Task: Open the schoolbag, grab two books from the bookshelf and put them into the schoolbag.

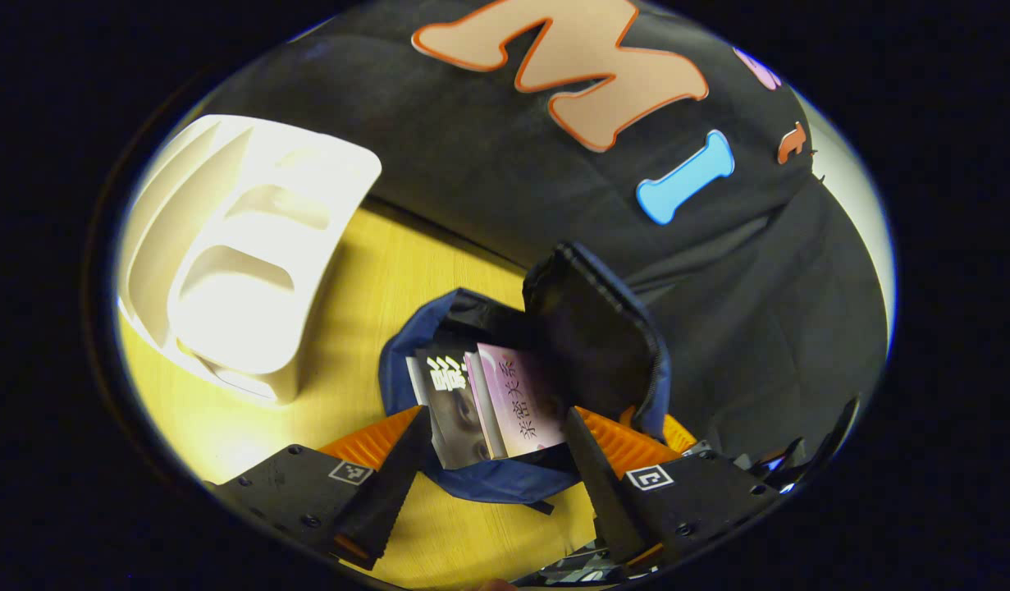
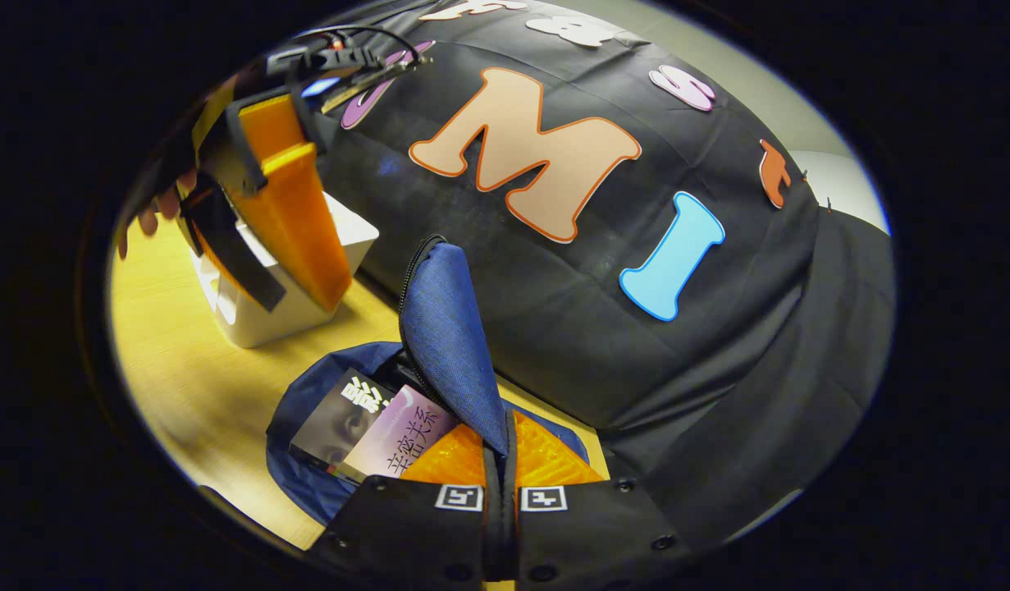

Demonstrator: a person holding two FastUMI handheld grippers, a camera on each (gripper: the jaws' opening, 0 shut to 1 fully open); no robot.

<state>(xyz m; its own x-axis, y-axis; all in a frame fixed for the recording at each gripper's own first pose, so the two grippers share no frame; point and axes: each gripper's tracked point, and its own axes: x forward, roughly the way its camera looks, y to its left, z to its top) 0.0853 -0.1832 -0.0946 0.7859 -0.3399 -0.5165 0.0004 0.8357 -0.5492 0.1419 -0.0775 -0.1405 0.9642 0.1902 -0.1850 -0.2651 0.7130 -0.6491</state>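
The blue schoolbag point(image 1: 505, 484) lies open on the yellow table point(image 1: 373, 271). Two books stick out of its mouth: a dark one with a face on the cover point(image 1: 455, 410) and a pink one point(image 1: 525, 402) beside it. My left gripper point(image 1: 496, 419) hovers open just above them, a finger on either side, touching neither. The bag's flap point(image 2: 451, 328) stands upright, and my right gripper point(image 2: 505, 443) is shut on its lower edge. In the right gripper view the dark book point(image 2: 340, 419) and pink book point(image 2: 402, 443) sit left of the flap, and the left gripper point(image 2: 283, 213) hangs farther back, held by a hand.
A white bookshelf point(image 1: 242, 254) stands on the table to the left of the bag, its slots showing no books. In the right gripper view the bookshelf point(image 2: 349, 238) sits behind the left gripper. The black cloth wall rises close behind the bag.
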